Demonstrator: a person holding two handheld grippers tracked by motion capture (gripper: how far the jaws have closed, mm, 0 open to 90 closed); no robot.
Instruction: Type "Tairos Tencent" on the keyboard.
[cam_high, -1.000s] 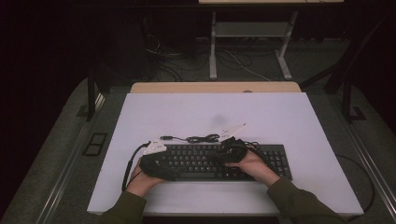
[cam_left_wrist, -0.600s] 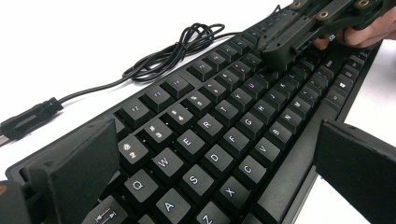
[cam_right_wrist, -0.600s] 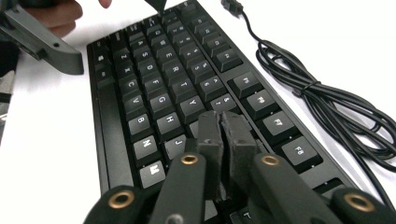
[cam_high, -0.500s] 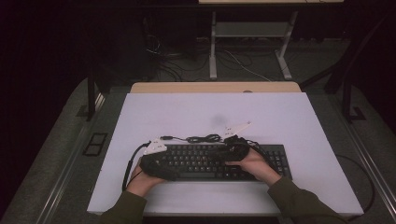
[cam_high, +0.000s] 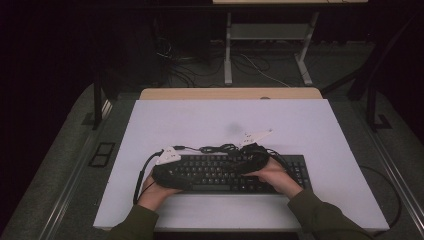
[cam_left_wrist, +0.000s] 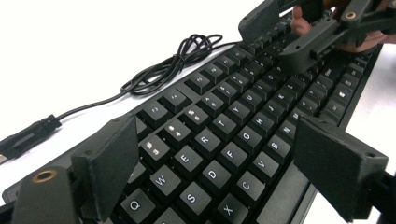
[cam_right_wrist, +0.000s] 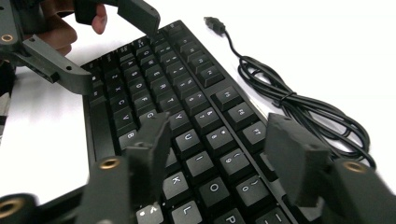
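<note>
Near the front edge of the white tabletop (cam_high: 320, 125), toward six o'clock in the high view, lies the flat black plastic keyboard with white-lettered keys (cam_high: 220, 172), long side running from nine to three o'clock. Its thin black cable (cam_high: 220, 148), loosely coiled and ending in a dark plug, rests on the table just behind it at twelve o'clock.

The left gripper (cam_left_wrist: 219, 172) hangs over the letter keys at the nine o'clock end with its jaws apart and nothing between the pads; they have just been closing a little. The right gripper (cam_right_wrist: 224, 163) sits over the keys toward three o'clock, jaws also apart and empty, having just been opening.

I judge the keyboard stiff and fairly light, a rigid slab that will not sag if lifted by one end, though smooth plastic may slip. The keycaps wobble and could pop off, so the long front and back edges of the case look like the better hold. The trailing cable is limp and will drag or snag.

Each gripper view makes the key legends readable and shows the clear gap between pads and keys, which the dim high view cannot. The left gripper view also brings out the plug (cam_left_wrist: 28, 135). From above, the keyboard's whole place on the table and both forearms are plain.
</note>
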